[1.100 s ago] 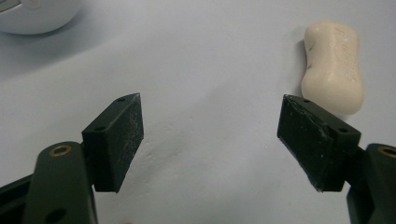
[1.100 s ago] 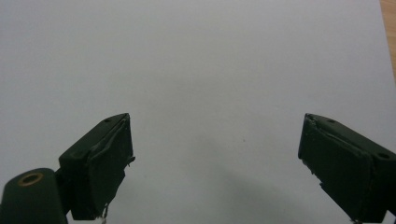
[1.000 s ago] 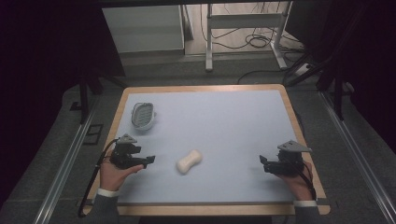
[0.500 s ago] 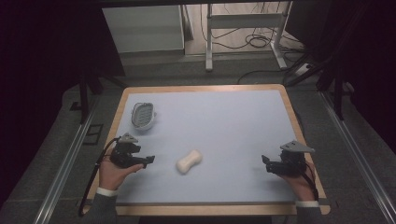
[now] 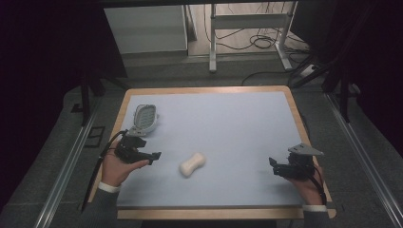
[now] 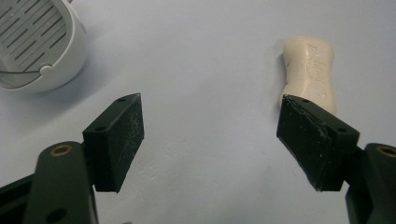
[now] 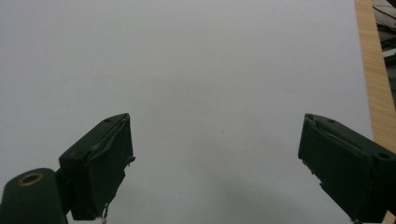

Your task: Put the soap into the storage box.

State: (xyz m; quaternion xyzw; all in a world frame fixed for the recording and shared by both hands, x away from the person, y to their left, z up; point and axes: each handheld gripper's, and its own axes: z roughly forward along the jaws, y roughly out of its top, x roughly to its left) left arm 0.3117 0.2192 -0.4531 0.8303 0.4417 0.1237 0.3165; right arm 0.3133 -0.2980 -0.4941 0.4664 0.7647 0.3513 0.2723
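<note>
Nearby — soap dish (image 5: 144, 117), clear of soap (image 5: 192, 164).

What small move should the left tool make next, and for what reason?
Probably it should shift toward the soap bar until the bar sits between its jaws. The left tool is open and holds nothing. In the left gripper view the soap lies on the table just past one jaw, outside the gap, so closing now would likely miss it.
</note>
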